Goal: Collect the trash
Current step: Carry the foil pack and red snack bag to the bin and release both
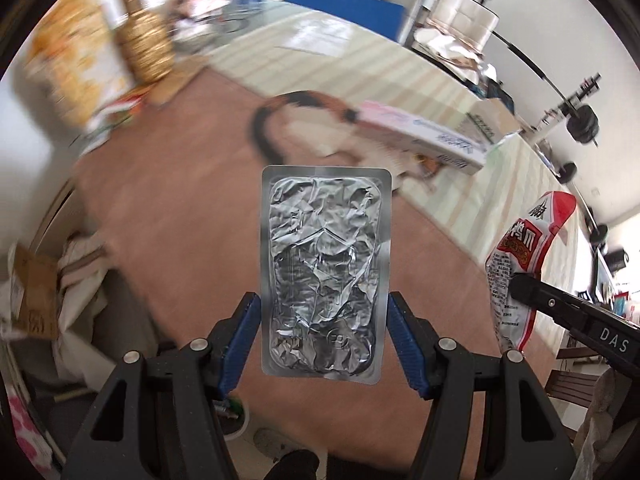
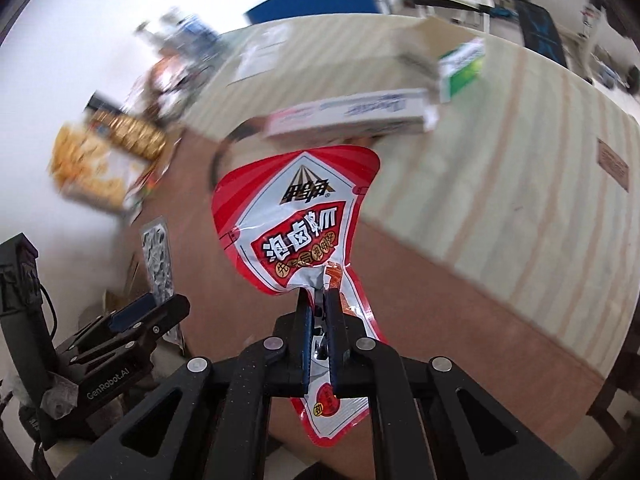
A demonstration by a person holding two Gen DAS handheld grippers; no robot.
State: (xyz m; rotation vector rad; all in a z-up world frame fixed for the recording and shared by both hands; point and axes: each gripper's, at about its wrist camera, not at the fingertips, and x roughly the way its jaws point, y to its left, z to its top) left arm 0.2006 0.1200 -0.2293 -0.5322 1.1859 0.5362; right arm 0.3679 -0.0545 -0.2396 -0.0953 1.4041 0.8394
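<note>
1. Trash was held in both claws above the brown floor (image 1: 168, 208): a flat rectangular silver foil tray (image 1: 325, 272), pinched at its long edges by the left gripper (image 1: 324, 320).
2. The right gripper (image 2: 318, 320) squeezed a limp red-and-white plastic snack wrapper (image 2: 298, 216) at its narrow waist.
3. Both looked light; the foil would likely crumple, the wrapper slip.
4. No bin was visible; the background was blurred.

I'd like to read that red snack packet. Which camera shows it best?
The right wrist view: the red snack wrapper faces that camera front-on, large and central, its printed label sharp, pinched in the right tongs. In the left wrist view it appears only at the right edge, small, seen at an angle and partly covered by the tongs' arm.
</note>
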